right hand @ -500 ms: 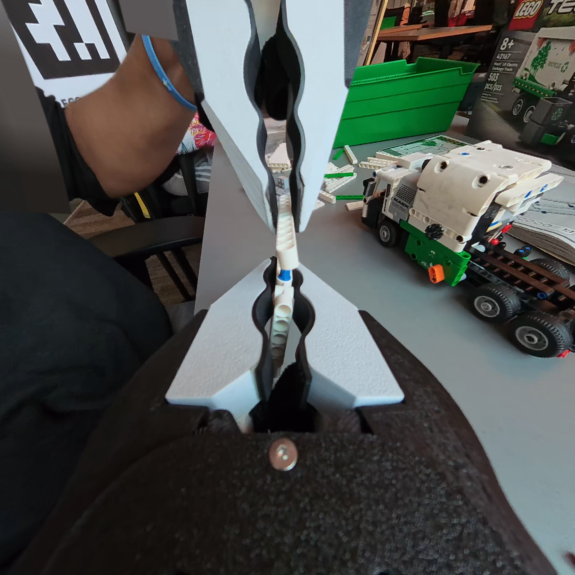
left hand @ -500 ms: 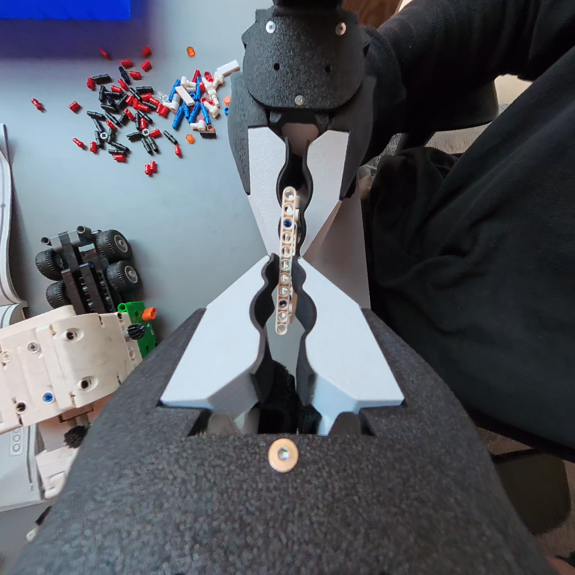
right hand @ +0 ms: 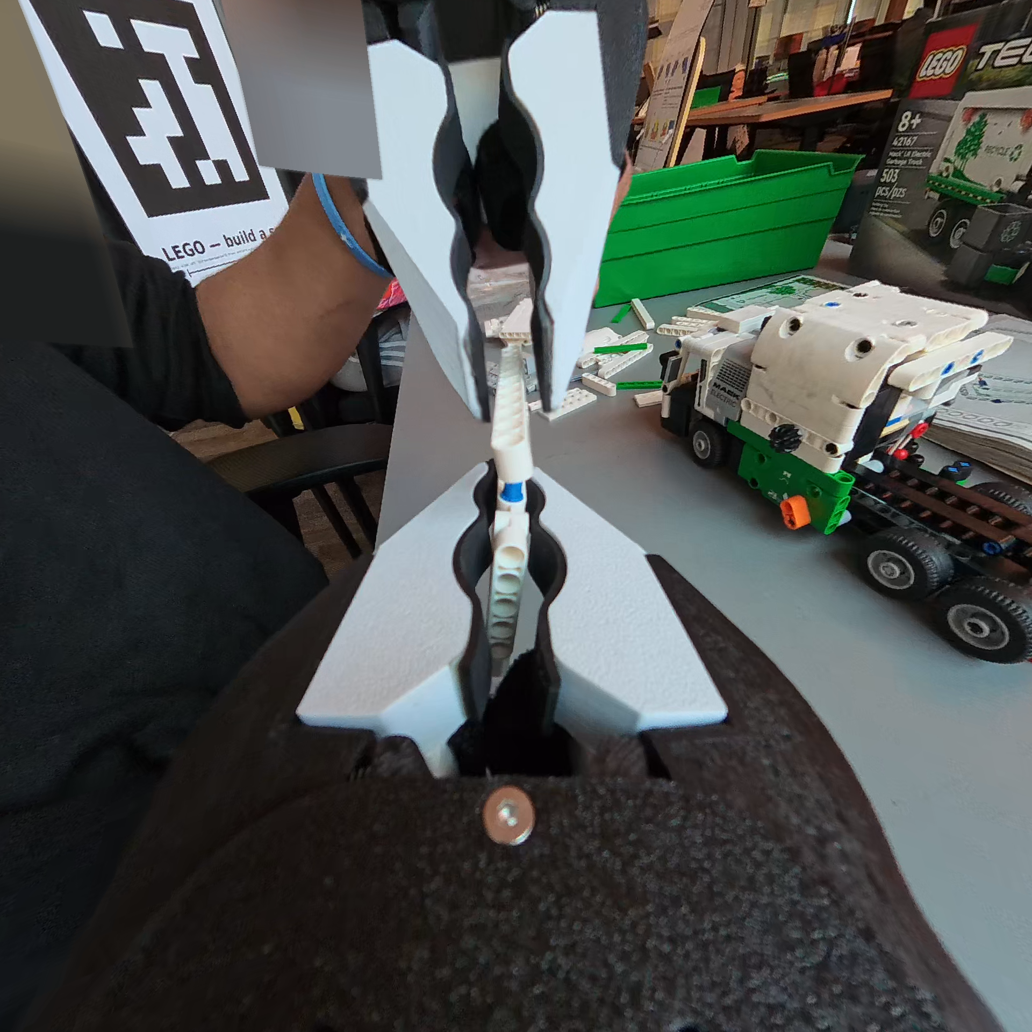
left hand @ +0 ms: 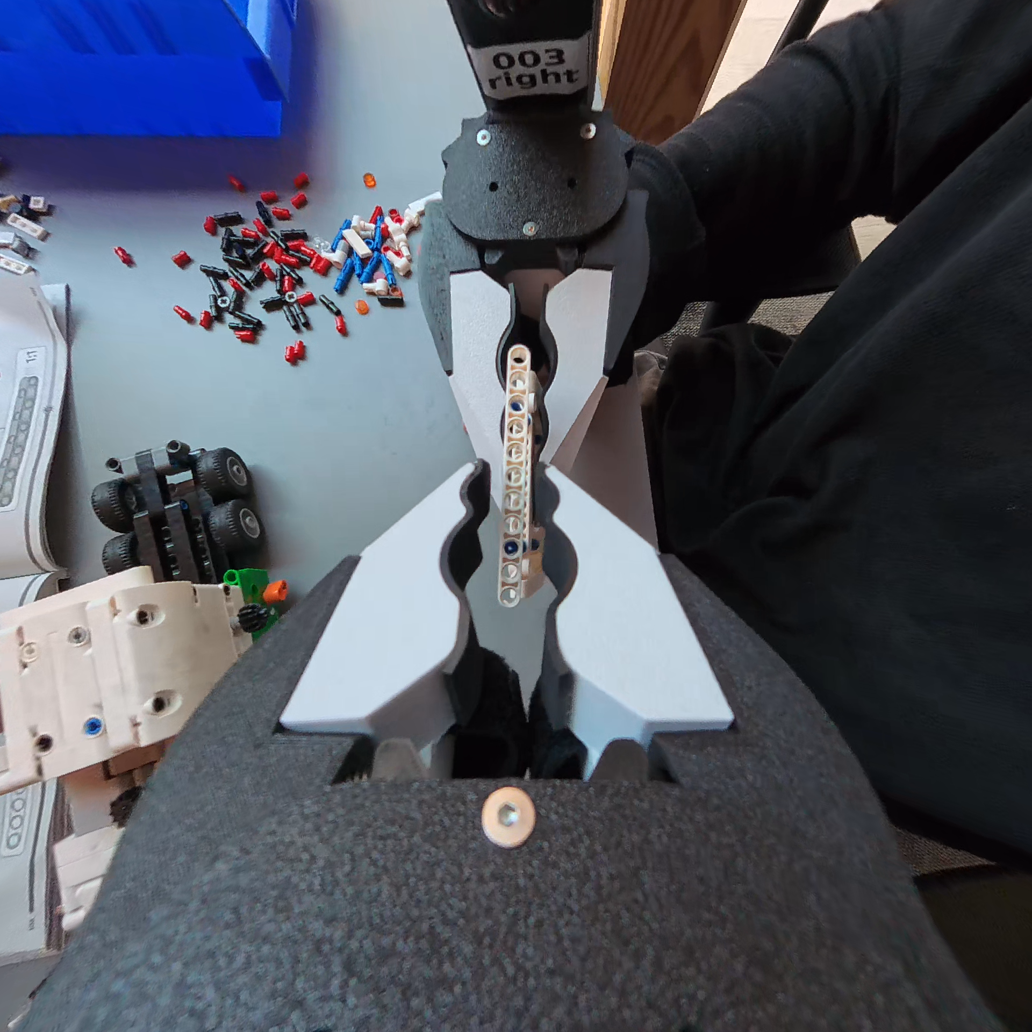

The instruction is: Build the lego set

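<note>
When seen from the left wrist: what follows comes first.
Left gripper (left hand: 516, 486): its fingers were shut on the beam a moment ago. Now they are apart, with a clear gap on each side.
Beam (left hand: 515, 519): a long white piece with holes and blue pins. It hangs in the air between the open fingers, by the table (left hand: 335, 419) edge next to the person.
Right gripper (left hand: 522, 447): it points back at the camera, with the beam's far end between its fingers.
What this means: I think the beam has been passed over. The right side now carries it alone, and the left is free to fetch the next piece.
Truck (left hand: 111, 659): half built, white with black wheels, by the left edge.
Pins (left hand: 290, 262): a loose pile of red, black and blue, near the blue bin (left hand: 139, 67) at the far edge.
Writing here: a white sticker (left hand: 530, 67) on the right gripper, and a printed booklet (left hand: 28, 419).

Right wrist view: the same moment from the other side.
Right gripper (right hand: 514, 474): fingers squeezed on the beam (right hand: 505, 564).
Left gripper (right hand: 519, 410): fingers apart around the beam's tip.
Truck (right hand: 810, 391): on the table (right hand: 782, 642), well apart from the beam.
Writing here: the lego box (right hand: 960, 139) has a logo, print and a truck picture. A card (right hand: 167, 111) has a black and white block pattern with small print under it. The truck's cab has tiny letters. A green bin (right hand: 715, 223) stands behind.
</note>
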Action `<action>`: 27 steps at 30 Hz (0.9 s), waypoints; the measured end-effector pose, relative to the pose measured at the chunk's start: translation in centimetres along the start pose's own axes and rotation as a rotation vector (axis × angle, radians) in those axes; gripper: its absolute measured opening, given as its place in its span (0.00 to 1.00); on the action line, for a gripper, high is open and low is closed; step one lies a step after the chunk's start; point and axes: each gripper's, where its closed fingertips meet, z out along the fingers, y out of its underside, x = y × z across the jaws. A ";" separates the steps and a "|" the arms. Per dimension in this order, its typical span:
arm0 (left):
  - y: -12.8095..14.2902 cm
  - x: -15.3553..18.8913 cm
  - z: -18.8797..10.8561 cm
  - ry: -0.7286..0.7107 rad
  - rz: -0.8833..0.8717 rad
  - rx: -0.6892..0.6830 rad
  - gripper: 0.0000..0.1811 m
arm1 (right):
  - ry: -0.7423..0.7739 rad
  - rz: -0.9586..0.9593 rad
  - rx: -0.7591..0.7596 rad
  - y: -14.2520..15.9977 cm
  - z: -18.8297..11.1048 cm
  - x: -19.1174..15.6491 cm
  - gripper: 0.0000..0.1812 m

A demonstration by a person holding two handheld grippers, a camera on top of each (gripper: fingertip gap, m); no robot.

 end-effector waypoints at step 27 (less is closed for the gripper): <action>1.9 0.4 -0.2 0.101 -0.232 0.627 0.03 | -0.054 0.112 0.103 -2.0 -0.5 0.1 0.03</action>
